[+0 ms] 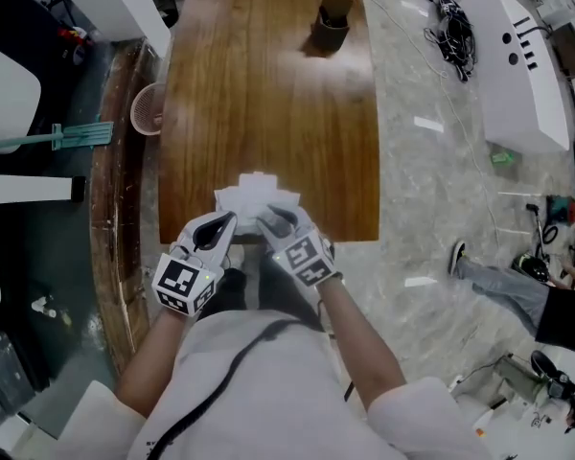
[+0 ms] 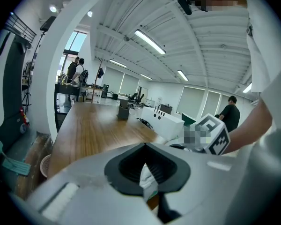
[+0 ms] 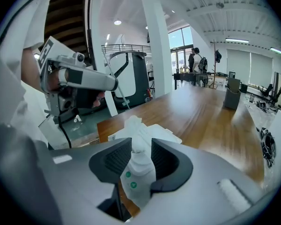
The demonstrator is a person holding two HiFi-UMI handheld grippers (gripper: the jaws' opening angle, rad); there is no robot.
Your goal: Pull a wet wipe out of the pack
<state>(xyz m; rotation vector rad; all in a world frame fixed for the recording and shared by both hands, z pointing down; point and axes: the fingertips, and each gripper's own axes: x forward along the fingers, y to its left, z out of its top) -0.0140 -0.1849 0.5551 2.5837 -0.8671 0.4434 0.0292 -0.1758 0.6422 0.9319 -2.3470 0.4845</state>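
Atop the pack (image 1: 280, 203), a bunched wipe (image 3: 133, 125)

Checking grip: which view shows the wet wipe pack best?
Right gripper view: the wet wipe pack stands between its open jaws, green dots visible. Left gripper view shows only a pinched sliver; head view, a small white shape.

No readable text, brand or number anywhere. Black-and-white square markers (image 1: 184, 284) on the left gripper (image 1: 228, 222) and right gripper (image 1: 269, 221) are code patterns only, no letters. Wipe pack (image 3: 140, 168) shows two tiny green round marks, too small to read.
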